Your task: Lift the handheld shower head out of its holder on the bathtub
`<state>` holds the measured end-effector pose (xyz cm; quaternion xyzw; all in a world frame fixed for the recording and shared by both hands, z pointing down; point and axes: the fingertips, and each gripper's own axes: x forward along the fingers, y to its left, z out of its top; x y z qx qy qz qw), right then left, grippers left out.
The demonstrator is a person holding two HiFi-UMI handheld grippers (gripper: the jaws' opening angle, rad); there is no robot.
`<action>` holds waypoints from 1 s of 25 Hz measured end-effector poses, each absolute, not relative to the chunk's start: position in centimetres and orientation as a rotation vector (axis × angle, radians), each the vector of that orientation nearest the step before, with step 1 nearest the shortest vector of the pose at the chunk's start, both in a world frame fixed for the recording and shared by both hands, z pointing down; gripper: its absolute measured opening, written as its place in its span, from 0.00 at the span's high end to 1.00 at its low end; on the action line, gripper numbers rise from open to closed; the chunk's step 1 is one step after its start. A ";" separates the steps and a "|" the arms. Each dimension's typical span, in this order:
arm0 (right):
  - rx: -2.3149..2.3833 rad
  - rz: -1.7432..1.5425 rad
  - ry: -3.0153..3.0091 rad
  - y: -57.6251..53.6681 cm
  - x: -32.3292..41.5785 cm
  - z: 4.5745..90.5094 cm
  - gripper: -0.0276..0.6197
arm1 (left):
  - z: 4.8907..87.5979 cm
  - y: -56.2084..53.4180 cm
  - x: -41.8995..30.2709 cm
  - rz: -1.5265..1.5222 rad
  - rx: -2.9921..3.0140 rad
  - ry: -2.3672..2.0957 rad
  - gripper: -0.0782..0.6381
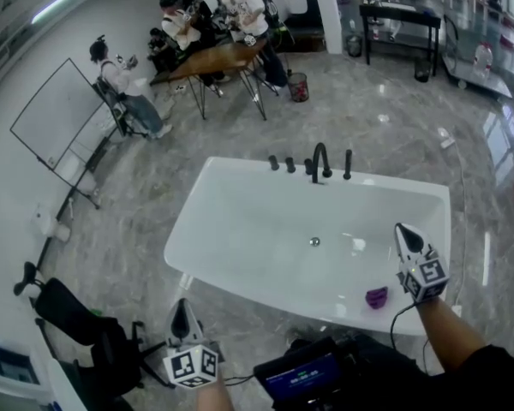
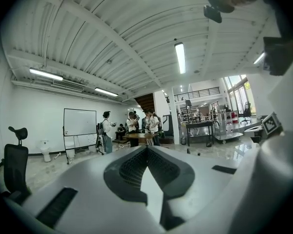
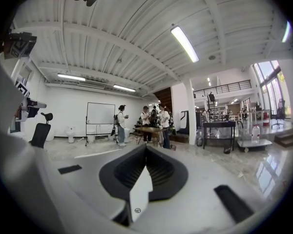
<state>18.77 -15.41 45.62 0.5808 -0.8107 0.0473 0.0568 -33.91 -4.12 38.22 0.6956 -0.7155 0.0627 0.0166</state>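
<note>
Tongs both pressed shut and empty; lift not begun.
Left tongs [image 1: 182,308] hang outside the bathtub's [image 1: 231,166] near rim. Handheld shower head [image 1: 348,164], seemingly the black upright beside the faucet [image 1: 319,161], sits in its holder on the far rim, untouched. Right tongs [image 1: 403,234] hover over the bathtub, well short.

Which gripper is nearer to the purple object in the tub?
Right. The right gripper is over the tub, just beside the purple object; the left gripper is outside the tub, well away.
</note>
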 end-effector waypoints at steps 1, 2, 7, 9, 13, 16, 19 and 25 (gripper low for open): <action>1.768 0.143 -2.458 -15.7 18.6 45.6 0.95 | 38.2 -4.7 -34.0 0.192 2.168 -2.216 0.88; 1.777 0.143 -2.457 -16.0 18.4 45.5 0.95 | 38.3 -5.4 -34.2 0.192 2.175 -2.208 0.88; 1.837 0.115 -2.426 -17.1 18.5 45.8 0.95 | 38.6 -10.1 -34.2 0.198 2.249 -2.134 0.88; 1.882 0.106 -2.389 -17.4 18.9 45.9 0.95 | 38.8 -12.2 -34.0 0.197 2.292 -2.090 0.88; 1.983 0.133 -2.302 -18.3 18.7 45.6 0.95 | 39.2 -16.7 -35.0 0.208 2.364 -2.015 0.88; 2.002 0.113 -2.266 -18.5 18.0 46.0 0.95 | 39.5 -19.6 -35.6 0.222 2.423 -1.952 0.88; 2.043 0.093 -2.234 -19.0 17.0 46.0 0.95 | 39.8 -22.6 -35.8 0.235 2.490 -1.876 0.88; 2.130 0.078 -2.171 -20.0 15.4 45.2 0.95 | 40.4 -28.6 -35.2 0.231 2.592 -1.744 0.88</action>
